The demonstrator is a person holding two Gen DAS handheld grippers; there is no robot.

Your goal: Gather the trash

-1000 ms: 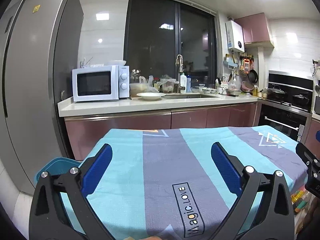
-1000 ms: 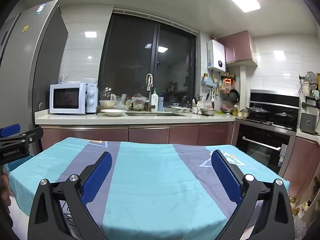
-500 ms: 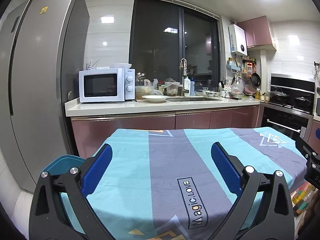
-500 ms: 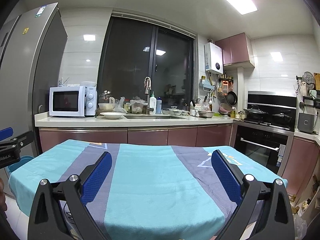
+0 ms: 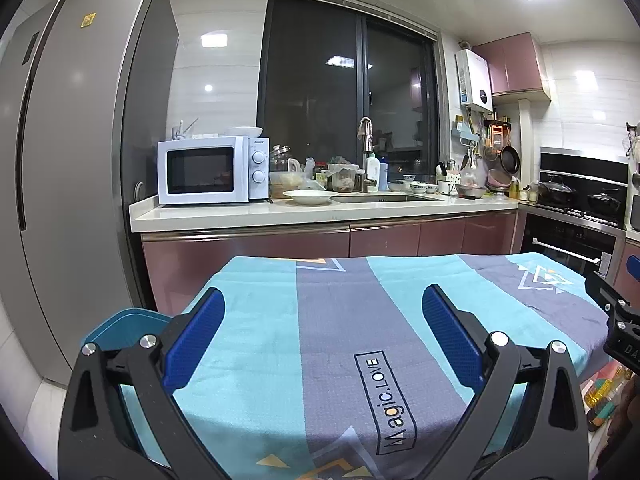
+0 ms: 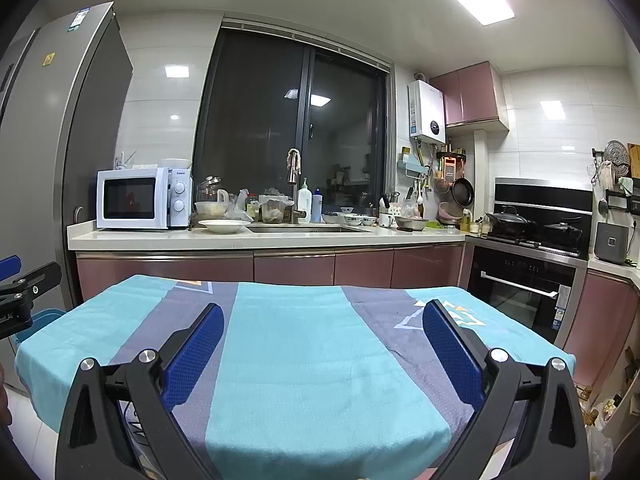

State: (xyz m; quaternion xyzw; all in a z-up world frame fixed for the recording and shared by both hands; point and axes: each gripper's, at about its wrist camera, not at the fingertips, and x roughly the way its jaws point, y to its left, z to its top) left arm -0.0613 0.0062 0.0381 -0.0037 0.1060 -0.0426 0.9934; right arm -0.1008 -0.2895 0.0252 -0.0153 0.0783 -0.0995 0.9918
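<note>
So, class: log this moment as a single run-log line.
left hand-held gripper: open, empty | right hand-held gripper: open, empty | both above striped tablecloth | trash: none visible on cloth | blue bin: beside table

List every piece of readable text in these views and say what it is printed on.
"Magic.LOVE": boxed print on the tablecloth.
Microwave brand above its dials: too small to read.
Fridge stickers: blurred.
Water heater label: unreadable.
Lettering on the right tongs at the left view's edge: cut off.
</note>
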